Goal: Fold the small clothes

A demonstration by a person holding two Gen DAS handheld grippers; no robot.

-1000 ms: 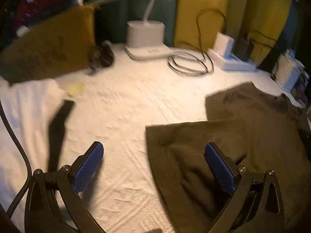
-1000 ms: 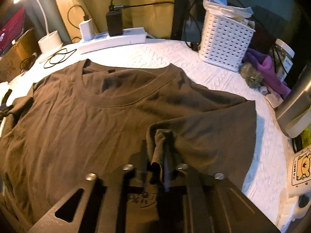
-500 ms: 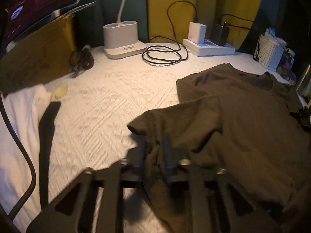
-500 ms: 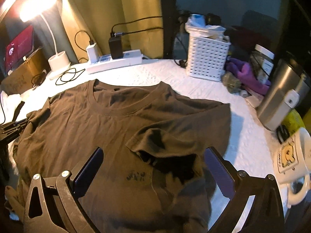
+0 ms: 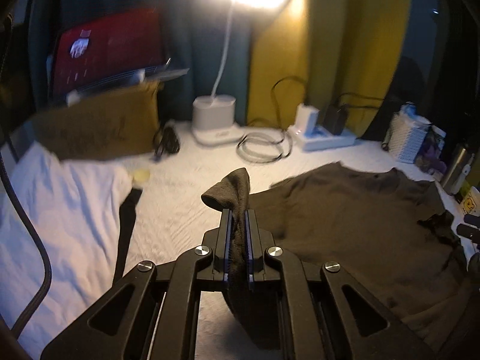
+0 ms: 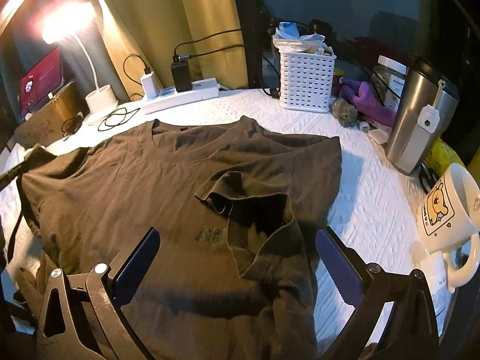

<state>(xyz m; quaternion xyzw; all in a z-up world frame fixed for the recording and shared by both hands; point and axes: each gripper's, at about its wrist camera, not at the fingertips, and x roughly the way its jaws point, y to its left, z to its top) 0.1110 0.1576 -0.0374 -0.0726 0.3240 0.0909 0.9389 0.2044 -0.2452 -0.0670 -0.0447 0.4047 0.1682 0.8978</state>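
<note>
Left gripper (image 5: 238, 228) clamped on left sleeve (image 5: 232, 189) of brown T-shirt (image 6: 180, 186) spread across white cloth-covered table (image 6: 369, 186), right gripper (image 6: 237, 258) wide open, empty above folded right sleeve (image 6: 258, 210); risk: thin pinch slipping, fold skewing.

The T-shirt (image 6: 120, 186) lies spread over the middle of the table (image 6: 375, 216), neckline toward twelve o'clock in the right wrist view. One sleeve (image 6: 255, 207) is folded inward onto its chest, between the wide-apart jaws of the right gripper (image 6: 237, 258). At nine o'clock the other sleeve (image 5: 232, 192) is lifted off the table, pinched in the left gripper (image 5: 238, 225). Behind the shirt at eleven stands the lamp base (image 6: 100, 100), a coiled cable (image 6: 115, 118) before it. At twelve lies the power strip (image 6: 180, 96), with the basket (image 6: 306, 84) at one. The tumbler (image 6: 417, 117) stands at two, the mug (image 6: 450, 207) at three.
</note>
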